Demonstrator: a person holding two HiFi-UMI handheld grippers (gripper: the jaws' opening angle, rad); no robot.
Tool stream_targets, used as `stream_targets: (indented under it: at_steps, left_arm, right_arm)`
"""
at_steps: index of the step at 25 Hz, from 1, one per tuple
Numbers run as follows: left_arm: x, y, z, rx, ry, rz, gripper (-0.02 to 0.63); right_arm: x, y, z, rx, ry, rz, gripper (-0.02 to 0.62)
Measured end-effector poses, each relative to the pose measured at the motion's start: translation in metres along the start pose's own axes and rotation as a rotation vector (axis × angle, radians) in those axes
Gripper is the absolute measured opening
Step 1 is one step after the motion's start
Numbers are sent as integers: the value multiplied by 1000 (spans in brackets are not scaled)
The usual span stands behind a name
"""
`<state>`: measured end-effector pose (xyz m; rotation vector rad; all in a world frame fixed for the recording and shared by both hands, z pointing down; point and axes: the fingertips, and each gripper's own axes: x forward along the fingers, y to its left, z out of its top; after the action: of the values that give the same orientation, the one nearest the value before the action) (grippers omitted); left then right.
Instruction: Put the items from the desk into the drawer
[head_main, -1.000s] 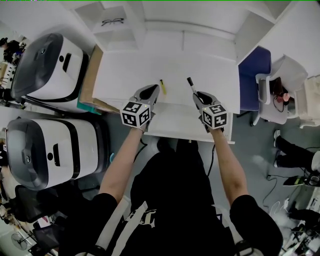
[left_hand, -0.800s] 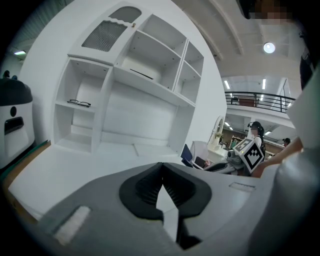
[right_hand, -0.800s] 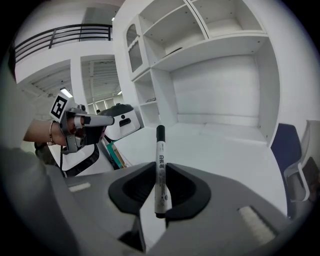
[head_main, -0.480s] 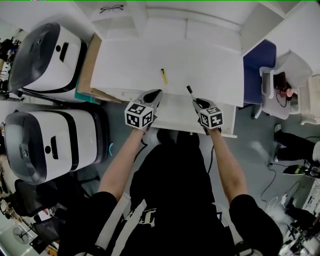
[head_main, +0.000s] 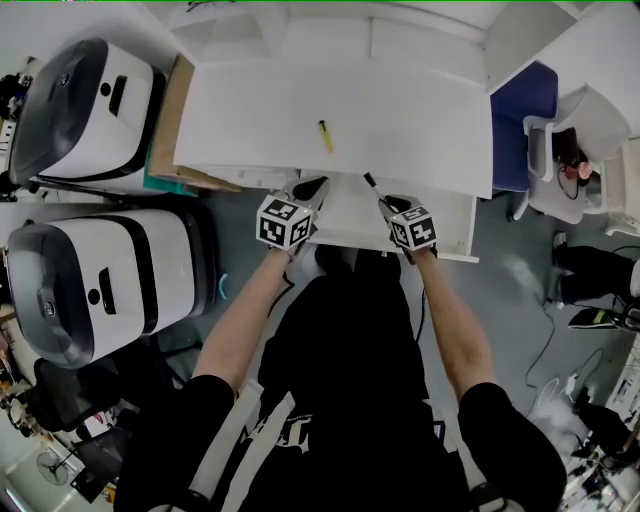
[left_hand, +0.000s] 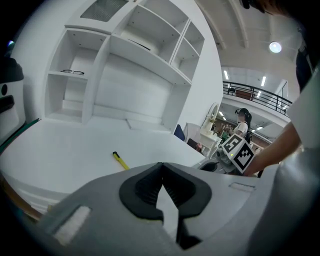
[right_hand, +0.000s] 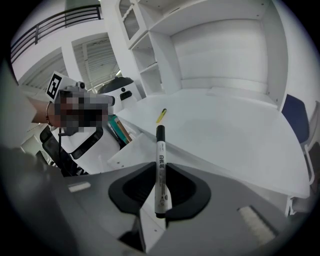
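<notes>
The right gripper (head_main: 386, 203) has its fingers clamped on a marker (head_main: 371, 183). They stand a little apart, only as far as the barrel is thick. In the right gripper view the marker (right_hand: 160, 170) is white with a black cap. It runs upright between the pads (right_hand: 180, 187), with the capped end sticking out past the tips toward the desk (right_hand: 225, 130). There is black print along the barrel (too small to read).

The left gripper (head_main: 313, 187) has its fingers together. In its own view the tips (left_hand: 161, 167) meet, there is nothing between them, and they touch nothing.

Both grippers hang over the open white drawer (head_main: 350, 215) just below the desk's front edge (head_main: 400, 110). A yellow pen (head_main: 326, 137) lies alone on the desk, near that edge and beyond the left gripper (also seen in the left gripper view (left_hand: 120, 160)).

The only other markings are the black-and-white squares on each gripper's cube, and white lettering on the person's black shirt that I cannot read.
</notes>
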<state>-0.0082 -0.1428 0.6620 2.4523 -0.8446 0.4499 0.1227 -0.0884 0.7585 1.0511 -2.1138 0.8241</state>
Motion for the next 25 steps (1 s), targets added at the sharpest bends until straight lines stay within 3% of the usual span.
stream_targets:
  at_steps: [25]
  left_arm:
    - [10, 8, -47, -50, 92, -18, 0]
  right_arm:
    - [38, 1, -41, 13, 145, 22, 71]
